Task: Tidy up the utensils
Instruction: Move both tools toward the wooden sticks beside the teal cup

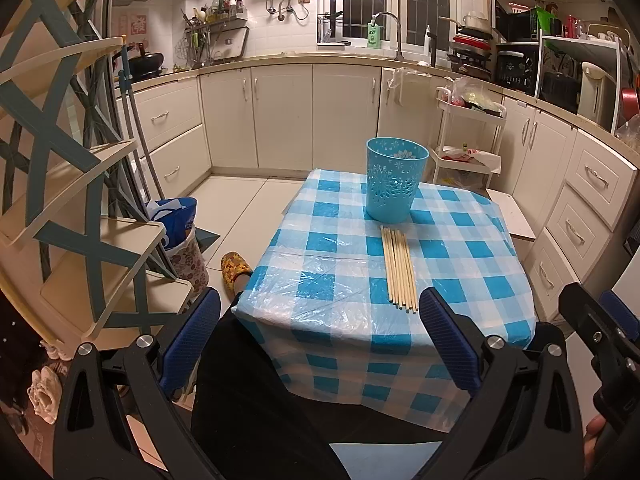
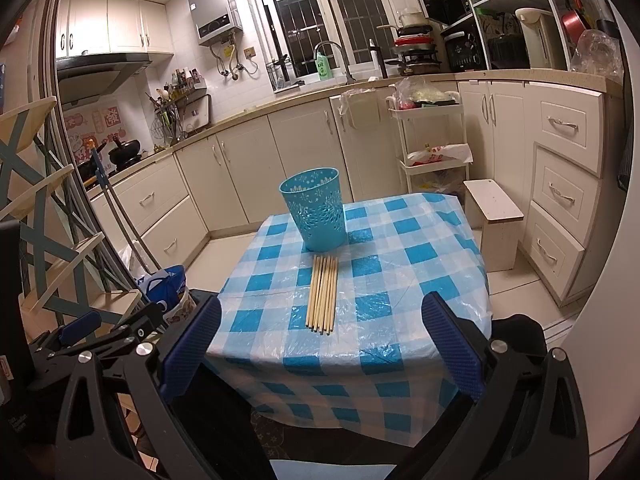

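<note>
Several wooden chopsticks (image 1: 399, 270) lie side by side on the blue-checked tablecloth (image 1: 320, 280), just in front of an upright blue perforated holder cup (image 1: 394, 179). The right wrist view shows the chopsticks (image 2: 322, 293), the cup (image 2: 317, 208) and the tablecloth (image 2: 400, 280) too. My left gripper (image 1: 320, 344) is open and empty, held before the table's near edge. My right gripper (image 2: 320, 348) is open and empty, also short of the near edge. The right gripper shows at the right of the left wrist view (image 1: 596, 332).
A white stool (image 2: 494, 220) stands right of the table, with a white trolley (image 2: 434, 148) behind it. A wooden shelf rack (image 1: 80, 208) and a blue bag (image 1: 176, 220) stand to the left. Cabinets (image 1: 280, 116) line the far walls.
</note>
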A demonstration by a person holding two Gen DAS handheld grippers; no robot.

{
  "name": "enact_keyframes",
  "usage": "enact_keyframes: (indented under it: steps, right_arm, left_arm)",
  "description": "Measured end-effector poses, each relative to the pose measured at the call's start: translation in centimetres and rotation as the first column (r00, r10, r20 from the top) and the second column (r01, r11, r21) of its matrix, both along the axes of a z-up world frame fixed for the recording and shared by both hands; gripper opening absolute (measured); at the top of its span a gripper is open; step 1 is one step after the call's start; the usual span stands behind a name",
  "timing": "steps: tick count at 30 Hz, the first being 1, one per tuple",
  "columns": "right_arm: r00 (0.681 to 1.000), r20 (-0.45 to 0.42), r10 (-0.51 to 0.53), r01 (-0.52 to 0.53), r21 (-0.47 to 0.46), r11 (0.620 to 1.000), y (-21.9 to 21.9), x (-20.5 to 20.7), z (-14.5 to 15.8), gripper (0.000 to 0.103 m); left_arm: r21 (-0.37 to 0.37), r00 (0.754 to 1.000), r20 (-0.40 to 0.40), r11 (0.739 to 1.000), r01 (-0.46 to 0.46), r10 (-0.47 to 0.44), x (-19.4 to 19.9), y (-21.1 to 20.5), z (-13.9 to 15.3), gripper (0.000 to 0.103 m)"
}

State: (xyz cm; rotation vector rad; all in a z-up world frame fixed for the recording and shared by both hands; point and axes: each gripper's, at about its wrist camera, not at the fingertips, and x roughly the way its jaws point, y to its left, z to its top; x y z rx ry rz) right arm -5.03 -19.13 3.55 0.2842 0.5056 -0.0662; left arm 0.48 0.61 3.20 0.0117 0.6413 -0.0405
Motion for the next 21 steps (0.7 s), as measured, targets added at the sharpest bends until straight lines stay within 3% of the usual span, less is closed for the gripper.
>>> enact_keyframes:
  steps: [21]
  right_arm:
    - [1.0, 0.0, 0.001, -0.001, 0.0, 1.0, -0.07, 0.06, -0.01, 0.096]
  left_arm:
    - [0.001, 1.0, -0.001, 1.0, 0.001, -0.001, 0.1, -0.05, -0.06, 0.096]
